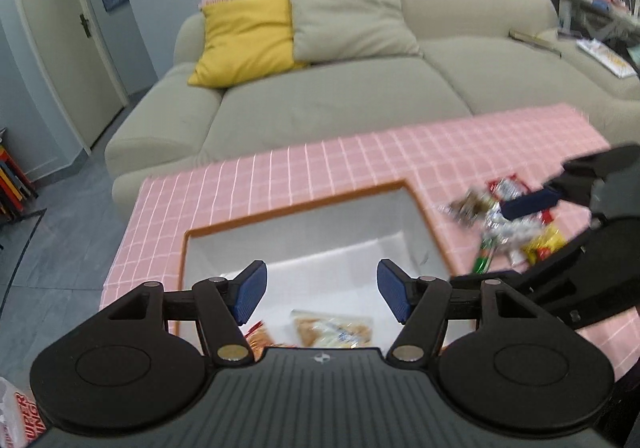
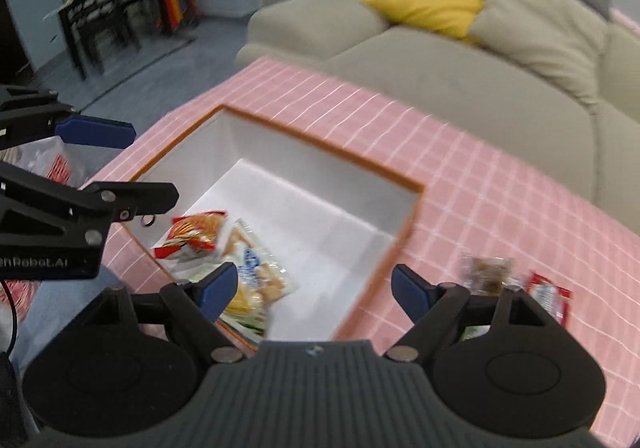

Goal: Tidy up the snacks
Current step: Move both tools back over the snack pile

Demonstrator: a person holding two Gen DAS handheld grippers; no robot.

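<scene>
A white box with an orange rim (image 1: 304, 205) (image 2: 320, 149) sits on the pink checked table. Inside lie a clear bag of biscuits (image 1: 334, 332) (image 2: 256, 276) and a red snack packet (image 1: 258, 336) (image 2: 196, 234). My left gripper (image 1: 322, 294) is open and empty above the box's near side. My right gripper (image 2: 312, 290) is open and empty over the box's right edge; it also shows in the left wrist view (image 1: 532, 203), above a pile of loose snack packets (image 1: 508, 228). A brown packet (image 2: 486, 274) and a red packet (image 2: 548, 296) lie right of the box.
A beige sofa (image 1: 320, 103) with a yellow cushion (image 1: 248, 37) stands behind the table (image 1: 360, 159). Grey floor and a door are at the left. A printed plastic bag (image 1: 18, 414) hangs at the lower left.
</scene>
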